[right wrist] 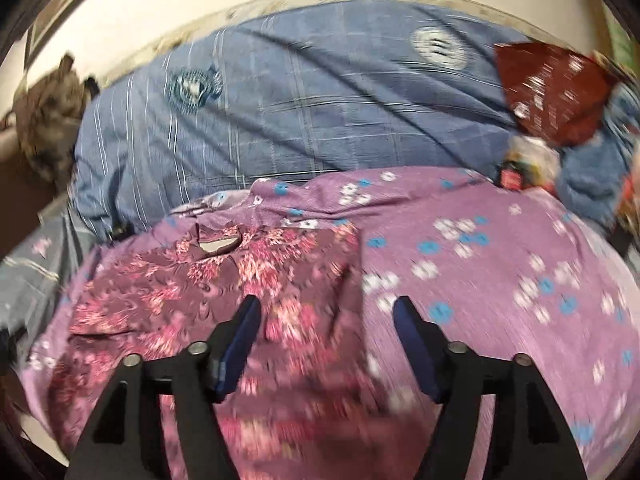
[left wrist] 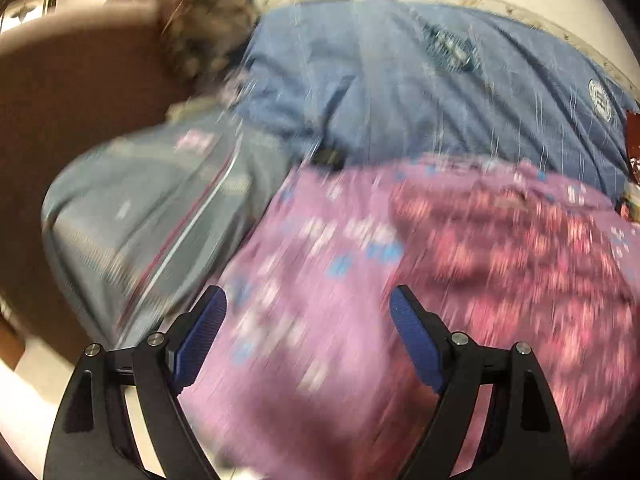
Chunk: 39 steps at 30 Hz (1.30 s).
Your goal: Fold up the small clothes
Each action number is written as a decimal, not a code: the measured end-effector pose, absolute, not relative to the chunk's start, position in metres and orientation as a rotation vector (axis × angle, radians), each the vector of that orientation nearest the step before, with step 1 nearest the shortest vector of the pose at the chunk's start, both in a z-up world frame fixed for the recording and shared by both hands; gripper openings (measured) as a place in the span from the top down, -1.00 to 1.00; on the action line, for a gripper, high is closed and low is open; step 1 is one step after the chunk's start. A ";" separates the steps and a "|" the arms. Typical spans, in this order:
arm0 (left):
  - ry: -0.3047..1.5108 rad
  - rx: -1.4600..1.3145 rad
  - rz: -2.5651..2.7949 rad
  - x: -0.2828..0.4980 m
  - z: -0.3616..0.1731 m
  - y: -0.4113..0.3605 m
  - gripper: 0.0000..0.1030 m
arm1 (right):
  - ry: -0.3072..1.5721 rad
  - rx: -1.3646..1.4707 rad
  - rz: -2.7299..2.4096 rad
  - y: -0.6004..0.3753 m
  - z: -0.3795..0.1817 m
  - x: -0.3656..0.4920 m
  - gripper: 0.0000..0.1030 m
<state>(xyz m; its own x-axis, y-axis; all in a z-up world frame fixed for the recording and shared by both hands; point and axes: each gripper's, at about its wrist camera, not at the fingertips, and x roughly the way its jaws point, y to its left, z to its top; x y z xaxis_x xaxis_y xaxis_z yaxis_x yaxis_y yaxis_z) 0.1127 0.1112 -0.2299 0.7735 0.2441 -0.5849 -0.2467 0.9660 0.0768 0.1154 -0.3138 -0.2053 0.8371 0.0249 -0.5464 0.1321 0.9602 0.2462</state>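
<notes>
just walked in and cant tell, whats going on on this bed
A person holds a two-finger gripper in each hand over a bed. A small maroon floral garment lies spread on a purple flowered sheet, with a blue striped cover behind it. The right gripper hangs open just above the garment, holding nothing. The left gripper is open too, over the purple sheet beside the garment. Both views are blurred, and no fold shows clearly yet.

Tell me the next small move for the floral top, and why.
Probably bring the right gripper down onto the near right edge of the maroon floral top. It lies spread on the purple flowered sheet, neckline away, and both the right and left gripper are open and empty above the cloth.
</notes>
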 end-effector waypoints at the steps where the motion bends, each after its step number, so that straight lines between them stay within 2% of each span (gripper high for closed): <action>1: 0.664 -0.014 0.267 0.098 -0.237 0.119 -0.64 | 0.593 0.307 -0.054 -0.317 -0.210 0.104 -0.41; 8: 0.832 -0.085 0.150 0.033 -0.277 0.124 -0.64 | 0.763 0.355 0.037 -0.325 -0.233 0.044 -0.42; 16: 1.061 -0.152 -0.015 0.048 -0.333 0.103 -0.64 | 1.105 0.377 0.104 -0.332 -0.282 0.009 -0.48; 21: 1.112 -0.178 -0.069 0.058 -0.348 0.091 -0.64 | 1.248 0.413 0.055 -0.338 -0.317 0.010 -0.48; 27: 1.085 -0.191 -0.139 0.066 -0.353 0.081 -0.63 | 1.386 0.369 -0.005 -0.330 -0.357 0.022 -0.48; 28: 1.083 -0.208 -0.148 0.068 -0.355 0.083 -0.58 | 1.383 0.405 -0.002 -0.329 -0.364 0.025 -0.48; 29: 1.085 -0.240 -0.163 0.070 -0.359 0.086 -0.28 | 1.384 0.424 0.010 -0.328 -0.367 0.026 -0.41; 30: 1.093 -0.284 -0.184 0.072 -0.363 0.089 -0.03 | 1.399 0.429 0.045 -0.324 -0.369 0.027 -0.24; 31: 1.109 -0.330 -0.205 0.073 -0.366 0.093 0.48 | 1.410 0.408 0.072 -0.318 -0.369 0.027 0.57; 32: 1.119 -0.360 -0.217 0.073 -0.369 0.094 0.66 | 1.416 0.348 0.096 -0.309 -0.365 0.024 0.92; 33: 1.118 -0.366 -0.222 0.074 -0.370 0.095 0.69 | 1.411 0.323 0.119 -0.303 -0.361 0.021 0.92; 35: 1.106 -0.348 -0.242 0.071 -0.367 0.092 0.88 | 1.400 0.348 0.223 -0.293 -0.346 0.013 0.93; 39: 1.079 -0.314 -0.325 0.067 -0.350 0.081 0.92 | 1.285 0.379 0.411 -0.281 -0.290 -0.003 0.93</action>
